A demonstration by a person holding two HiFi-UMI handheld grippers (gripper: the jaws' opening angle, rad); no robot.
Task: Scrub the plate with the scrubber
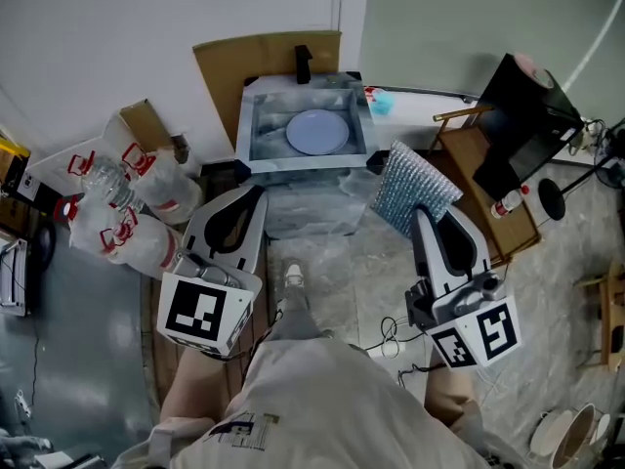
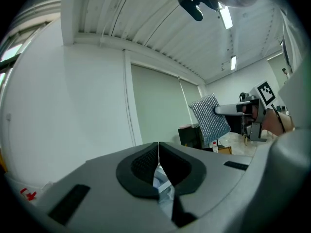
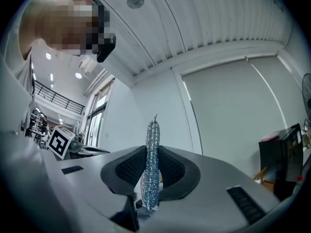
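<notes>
Silver mesh scrubber (image 3: 151, 144) is pinched edge-on between the right gripper (image 3: 150, 171) jaws and sticks up past the pads. Left gripper (image 2: 158, 154) jaws are pressed together, nothing between them. In the head view both grippers are held side by side in front of the person's legs, pointing toward a plastic-lined tub (image 1: 244, 130). Pale blue plate (image 1: 316, 131) lies flat inside the tub, well apart from the scrubber. Brown cardboard (image 1: 259, 57) stands behind the tub. Clear bags (image 1: 146, 203) are left of the left gripper. A wooden stand (image 1: 488, 179) and black box (image 1: 518, 115) are on the right.
</notes>
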